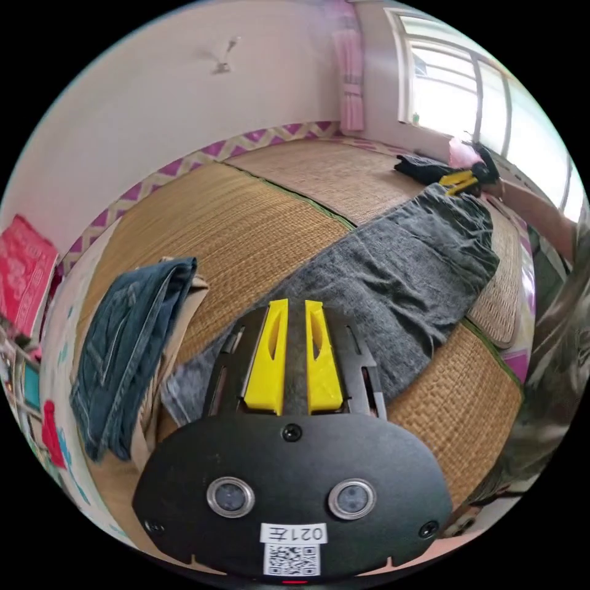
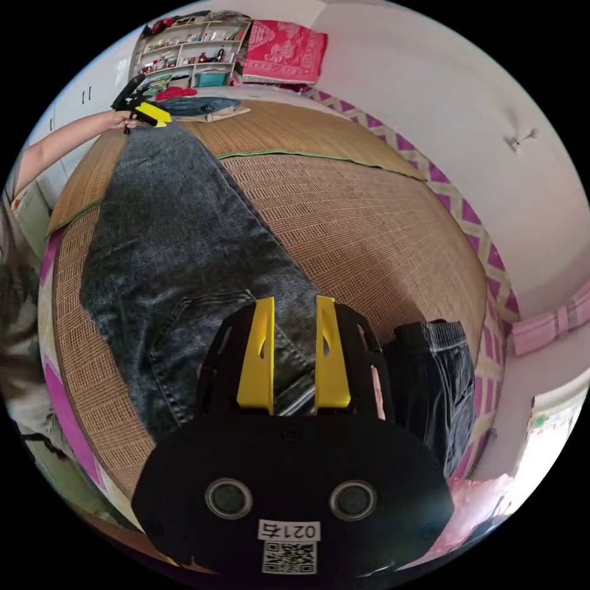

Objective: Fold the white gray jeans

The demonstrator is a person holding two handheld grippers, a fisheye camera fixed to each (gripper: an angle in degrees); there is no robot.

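Note:
The white-gray jeans lie stretched flat along a woven straw mat, with the legs folded together. In the left gripper view my left gripper is over the leg end, its yellow jaws nearly together with gray cloth between them. In the right gripper view the same jeans run away from me toward the left gripper, which a hand holds at the hem. My right gripper stands open over the waist end, with the waistband lying between its jaws near their base. From the left gripper view, the right gripper sits at the far waist end.
Folded blue jeans lie on a tan garment at the mat's corner. A dark garment lies beside the waist end, with a pink bag past it. A shelf and a red cloth stand beyond the hem. A person's arm reaches along the bed's edge.

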